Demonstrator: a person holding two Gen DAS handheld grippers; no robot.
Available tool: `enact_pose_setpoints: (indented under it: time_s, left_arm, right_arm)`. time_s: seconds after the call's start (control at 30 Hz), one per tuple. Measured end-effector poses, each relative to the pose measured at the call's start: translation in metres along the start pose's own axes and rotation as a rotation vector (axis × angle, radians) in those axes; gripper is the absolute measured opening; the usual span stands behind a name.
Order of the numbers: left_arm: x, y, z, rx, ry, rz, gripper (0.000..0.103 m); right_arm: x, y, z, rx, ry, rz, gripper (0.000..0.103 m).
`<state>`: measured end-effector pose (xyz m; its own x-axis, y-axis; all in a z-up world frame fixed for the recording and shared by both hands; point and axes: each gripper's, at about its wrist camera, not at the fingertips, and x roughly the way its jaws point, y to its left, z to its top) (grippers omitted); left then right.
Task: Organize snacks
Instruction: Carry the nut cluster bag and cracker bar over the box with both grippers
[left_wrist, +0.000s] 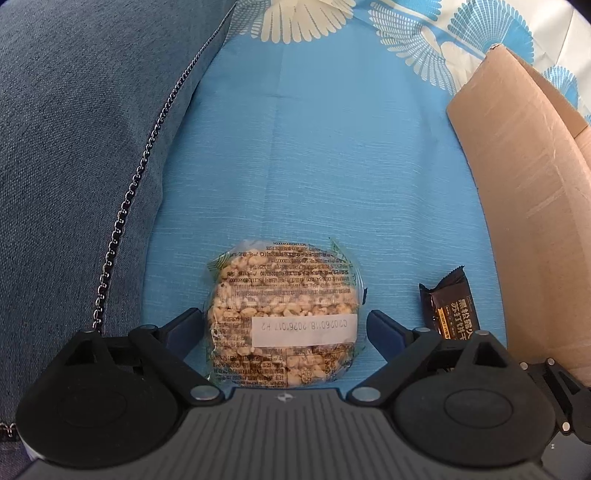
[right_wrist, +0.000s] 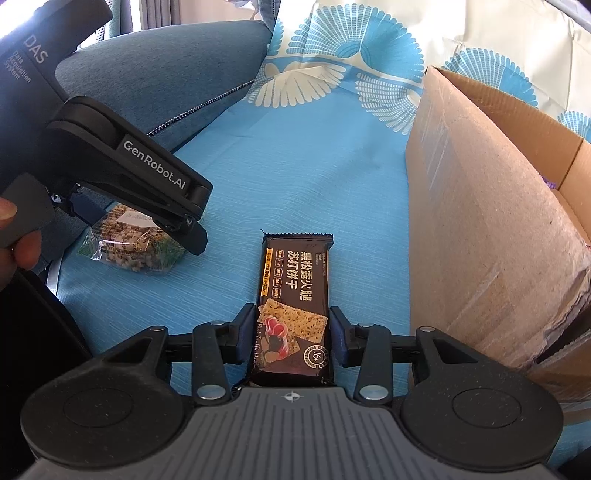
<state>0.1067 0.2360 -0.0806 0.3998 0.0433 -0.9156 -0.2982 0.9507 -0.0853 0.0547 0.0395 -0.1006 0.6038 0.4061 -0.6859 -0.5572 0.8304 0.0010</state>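
Note:
A round puffed-rice cake in a clear wrapper (left_wrist: 284, 314) lies on the blue cloth (left_wrist: 314, 166). My left gripper (left_wrist: 284, 332) is open, one finger on each side of the cake, with small gaps showing. The cake (right_wrist: 136, 247) and the left gripper (right_wrist: 147, 177) over it also show in the right wrist view. A dark brown cracker packet (right_wrist: 293, 306) lies on the cloth; in the left wrist view it (left_wrist: 450, 306) is to the right of the cake. My right gripper (right_wrist: 293, 332) has its pads against both long sides of the packet.
An open cardboard box (right_wrist: 491, 229) stands on the right, close to the packet; it also shows in the left wrist view (left_wrist: 517, 192). A grey-blue zipped cushion (left_wrist: 74, 147) lies along the left. The patterned cloth continues toward the back.

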Motion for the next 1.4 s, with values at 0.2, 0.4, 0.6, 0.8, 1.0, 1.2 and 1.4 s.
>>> enact_pose_setpoints:
  time_s: [0.2, 0.4, 0.6, 0.8, 1.0, 1.2, 1.4]
  left_arm:
    - [-0.003, 0.006, -0.003, -0.006, -0.001, -0.009, 0.096]
    - [-0.003, 0.003, -0.003, -0.005, -0.001, -0.004, 0.096]
    - [-0.002, 0.001, -0.002, -0.003, -0.002, -0.001, 0.096]
    - [-0.005, 0.000, -0.004, 0.000, -0.016, 0.003, 0.091]
    - [-0.009, 0.000, -0.005, 0.009, -0.031, -0.003, 0.086]
    - [-0.017, 0.000, -0.008, 0.021, -0.067, -0.010, 0.085]
    - [-0.029, 0.004, -0.020, 0.033, -0.129, -0.033, 0.085]
  right_arm:
    - [0.000, 0.002, -0.002, -0.012, -0.006, -0.006, 0.044]
    - [-0.001, 0.002, -0.002, -0.015, -0.007, -0.007, 0.044]
    - [-0.001, 0.003, -0.002, -0.013, -0.008, -0.006, 0.044]
    - [-0.003, 0.000, -0.003, -0.009, -0.018, 0.005, 0.041]
    - [-0.005, 0.000, -0.003, 0.001, -0.025, -0.013, 0.041]
    - [-0.018, 0.000, -0.004, -0.004, -0.065, -0.020, 0.041]
    - [-0.038, 0.001, -0.005, -0.021, -0.131, -0.008, 0.041]
